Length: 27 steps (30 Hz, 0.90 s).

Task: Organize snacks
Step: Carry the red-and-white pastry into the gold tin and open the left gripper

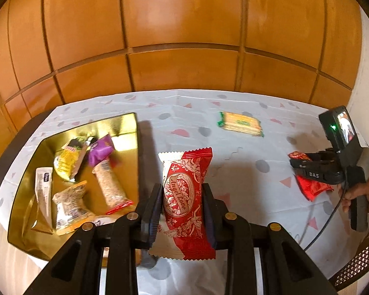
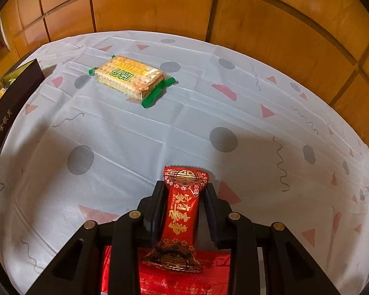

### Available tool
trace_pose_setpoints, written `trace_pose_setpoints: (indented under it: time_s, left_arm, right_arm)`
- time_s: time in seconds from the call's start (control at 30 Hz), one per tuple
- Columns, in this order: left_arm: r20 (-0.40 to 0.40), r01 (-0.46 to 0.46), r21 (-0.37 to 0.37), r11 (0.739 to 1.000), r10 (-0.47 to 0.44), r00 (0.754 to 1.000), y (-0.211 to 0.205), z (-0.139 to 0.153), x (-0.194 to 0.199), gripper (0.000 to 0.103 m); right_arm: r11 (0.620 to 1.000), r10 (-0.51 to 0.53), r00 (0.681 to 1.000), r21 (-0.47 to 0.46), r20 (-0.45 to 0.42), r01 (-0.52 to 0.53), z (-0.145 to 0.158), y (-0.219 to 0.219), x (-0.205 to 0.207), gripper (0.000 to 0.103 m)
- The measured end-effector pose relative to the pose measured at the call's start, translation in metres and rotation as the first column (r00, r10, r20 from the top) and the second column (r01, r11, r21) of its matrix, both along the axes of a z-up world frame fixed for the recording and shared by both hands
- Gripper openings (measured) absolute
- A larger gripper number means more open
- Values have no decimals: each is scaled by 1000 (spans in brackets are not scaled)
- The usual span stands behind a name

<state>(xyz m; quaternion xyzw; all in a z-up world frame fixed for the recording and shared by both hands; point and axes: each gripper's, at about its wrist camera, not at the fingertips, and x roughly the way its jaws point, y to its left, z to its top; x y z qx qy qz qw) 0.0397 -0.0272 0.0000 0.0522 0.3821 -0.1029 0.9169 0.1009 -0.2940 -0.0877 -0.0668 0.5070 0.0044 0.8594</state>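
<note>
- Left wrist view, nearest: left tool [image 1: 183, 200] pinching a red-and-white snack packet [image 1: 183, 196] at its waist, packet upright between the pads and lifted clear of the desk [image 1: 233, 135].
- Just left of it: gold tray [image 1: 125, 127] on the cloth-covered desk, holding several snacks: a purple packet [image 1: 99, 151], a yellow packet [image 1: 66, 164], a long oat bar [image 1: 110, 184], a white tube-shaped packet [image 1: 44, 186] and a clear crumpled packet [image 1: 70, 204].
- Off to the right, same view: right tool [image 1: 305, 169] in a person's hand [image 1: 364, 194], low over a flat red wrapper [image 1: 312, 188] lying on the desk.
- Farther back, alone on the cloth: biscuit pack with green ends [image 1: 241, 124], well apart from the tray.
- Right wrist view, nearest: right tool [image 2: 183, 194] clamped on a slim red packet with gold characters [image 2: 182, 211], the flat red wrapper [image 2: 164, 277] beneath it.
- Beyond, on the open cloth: same biscuit pack [image 2: 131, 80], lying flat.
- Far left edge: dark outer wall of the tray [image 2: 9, 113].
- Behind the desk: wooden panelling [image 2: 160, 2].
</note>
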Motion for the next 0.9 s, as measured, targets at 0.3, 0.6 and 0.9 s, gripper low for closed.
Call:
trace_pose_setpoints:
  time_s: [0.3, 0.6, 0.9]
  left_arm:
    - [-15, -43, -9, 999, 42, 999, 17, -2, 4, 31]
    - [-48, -85, -18, 996, 84, 995, 40, -8, 9, 31]
    - [-144, -269, -170, 948, 246, 959, 122, -9, 24, 31]
  right_arm:
    - [999, 19, 1000, -35, 14, -18, 1, 7, -5, 32]
    - [998, 31, 999, -62, 17, -30, 2, 9, -5, 31]
    - [998, 30, 999, -57, 18, -29, 4, 8, -6, 31]
